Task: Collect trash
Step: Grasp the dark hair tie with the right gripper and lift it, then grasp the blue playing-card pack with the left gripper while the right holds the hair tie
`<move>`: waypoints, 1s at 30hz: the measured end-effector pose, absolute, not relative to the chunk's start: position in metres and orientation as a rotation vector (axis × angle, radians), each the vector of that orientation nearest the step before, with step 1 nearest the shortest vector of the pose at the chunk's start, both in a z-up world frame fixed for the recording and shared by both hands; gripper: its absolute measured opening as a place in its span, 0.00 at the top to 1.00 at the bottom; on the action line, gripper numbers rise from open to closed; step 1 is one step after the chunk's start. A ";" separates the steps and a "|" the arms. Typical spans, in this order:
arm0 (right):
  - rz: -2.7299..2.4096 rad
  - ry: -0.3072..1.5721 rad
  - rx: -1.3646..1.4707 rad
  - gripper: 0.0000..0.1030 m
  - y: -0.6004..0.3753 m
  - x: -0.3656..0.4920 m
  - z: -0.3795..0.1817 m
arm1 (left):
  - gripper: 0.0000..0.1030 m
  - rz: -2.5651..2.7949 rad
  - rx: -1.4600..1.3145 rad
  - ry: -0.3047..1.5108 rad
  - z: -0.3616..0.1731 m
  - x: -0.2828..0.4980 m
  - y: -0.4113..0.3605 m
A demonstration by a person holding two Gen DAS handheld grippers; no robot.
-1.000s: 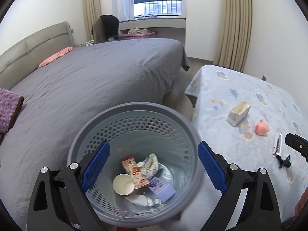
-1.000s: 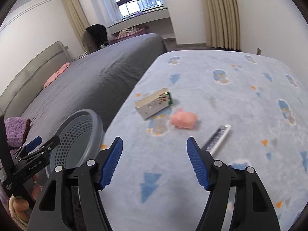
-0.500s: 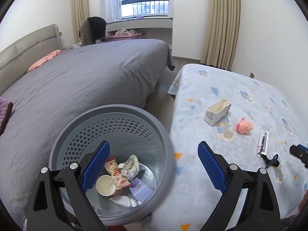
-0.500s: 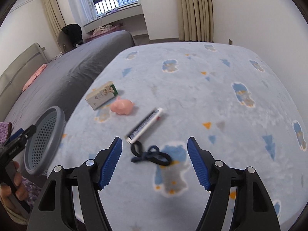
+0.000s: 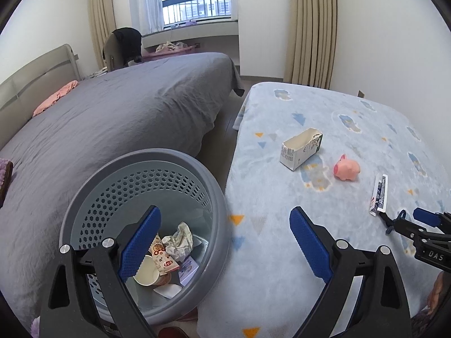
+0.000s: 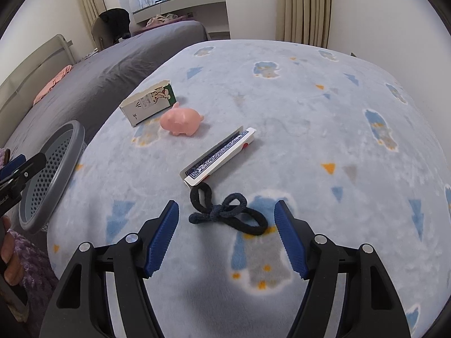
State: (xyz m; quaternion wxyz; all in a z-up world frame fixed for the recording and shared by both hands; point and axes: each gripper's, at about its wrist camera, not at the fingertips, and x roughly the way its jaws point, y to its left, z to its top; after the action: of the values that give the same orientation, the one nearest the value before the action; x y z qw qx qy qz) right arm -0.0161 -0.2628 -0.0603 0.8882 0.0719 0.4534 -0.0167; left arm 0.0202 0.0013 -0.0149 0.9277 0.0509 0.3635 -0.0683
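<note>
Trash already lies in the grey bin [image 5: 214, 197], which stands between the grey bed [image 5: 126, 118] and the blanket-covered bench [image 6: 310, 107]. Left gripper [image 5: 225, 242] hangs over the bin's rim with fingers spread and empty. Right gripper [image 6: 227, 236] hovers with fingers spread either side of a black hair tie [image 6: 225, 212], near a flat card box [image 6: 220, 155], pink pig toy [image 6: 181, 121] and torn carton [image 6: 146, 102].

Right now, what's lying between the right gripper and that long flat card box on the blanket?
A black hair tie knotted in loops, just ahead of the open right gripper, its far loop almost at the card box; the right wrist view shows it.
</note>
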 end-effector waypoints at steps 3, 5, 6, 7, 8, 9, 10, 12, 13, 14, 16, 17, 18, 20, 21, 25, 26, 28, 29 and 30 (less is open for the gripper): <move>-0.029 0.955 0.148 0.35 -0.261 -0.010 -0.066 | 0.12 -0.146 0.109 0.751 -0.017 0.020 -0.001; -0.028 0.965 0.141 0.35 -0.260 -0.006 -0.071 | 0.12 -0.152 0.111 0.754 -0.018 0.020 -0.004; -0.032 0.970 0.137 0.35 -0.259 -0.005 -0.072 | 0.12 -0.155 0.112 0.756 -0.018 0.020 -0.005; -0.038 0.974 0.131 0.35 -0.258 -0.004 -0.074 | 0.12 -0.159 0.114 0.757 -0.019 0.020 -0.006; -0.044 0.979 0.121 0.35 -0.257 -0.003 -0.077 | 0.12 -0.163 0.116 0.758 -0.019 0.020 -0.008; -0.045 0.982 0.115 0.35 -0.256 -0.003 -0.078 | 0.12 -0.168 0.119 0.761 -0.020 0.020 -0.009; -0.049 0.982 0.106 0.37 -0.254 -0.002 -0.079 | 0.12 -0.171 0.120 0.763 -0.020 0.020 -0.011; -0.056 0.976 0.084 0.45 -0.252 -0.003 -0.080 | 0.12 -0.179 0.122 0.766 -0.022 0.020 -0.013; -0.058 0.971 0.076 0.49 -0.251 -0.004 -0.079 | 0.12 -0.183 0.121 0.768 -0.022 0.019 -0.014; -0.058 0.968 0.072 0.51 -0.251 -0.005 -0.079 | 0.12 -0.186 0.121 0.769 -0.022 0.020 -0.015; -0.057 0.958 0.067 0.58 -0.251 -0.008 -0.077 | 0.12 -0.190 0.122 0.773 -0.023 0.020 -0.017; -0.056 0.956 0.066 0.60 -0.251 -0.009 -0.076 | 0.12 -0.192 0.124 0.773 -0.023 0.020 -0.019; -0.053 0.949 0.064 0.65 -0.251 -0.011 -0.075 | 0.12 -0.193 0.126 0.774 -0.024 0.020 -0.020; -0.048 0.939 0.072 0.74 -0.252 -0.014 -0.072 | 0.12 -0.198 0.135 0.774 -0.025 0.019 -0.024; -0.045 0.932 0.081 0.80 -0.254 -0.016 -0.070 | 0.12 -0.200 0.138 0.775 -0.026 0.018 -0.026; -0.027 0.920 0.129 0.95 -0.261 -0.022 -0.064 | 0.12 -0.222 0.157 0.784 -0.029 0.014 -0.037; -0.024 0.915 0.143 0.95 -0.263 -0.023 -0.063 | 0.12 -0.228 0.163 0.786 -0.030 0.013 -0.040; -0.020 0.902 0.171 0.95 -0.269 -0.028 -0.059 | 0.12 -0.246 0.175 0.791 -0.032 0.011 -0.049; -0.019 0.897 0.180 0.95 -0.272 -0.029 -0.058 | 0.12 -0.255 0.181 0.794 -0.033 0.009 -0.053; -0.018 0.889 0.194 0.95 -0.275 -0.031 -0.055 | 0.12 -0.267 0.185 0.795 -0.033 0.008 -0.057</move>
State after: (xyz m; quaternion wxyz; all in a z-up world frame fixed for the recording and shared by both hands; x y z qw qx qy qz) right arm -0.0313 -0.2752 -0.0553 0.8983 0.0935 0.4292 -0.0087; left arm 0.0077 -0.0572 -0.0331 0.9091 0.0898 0.3856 -0.1295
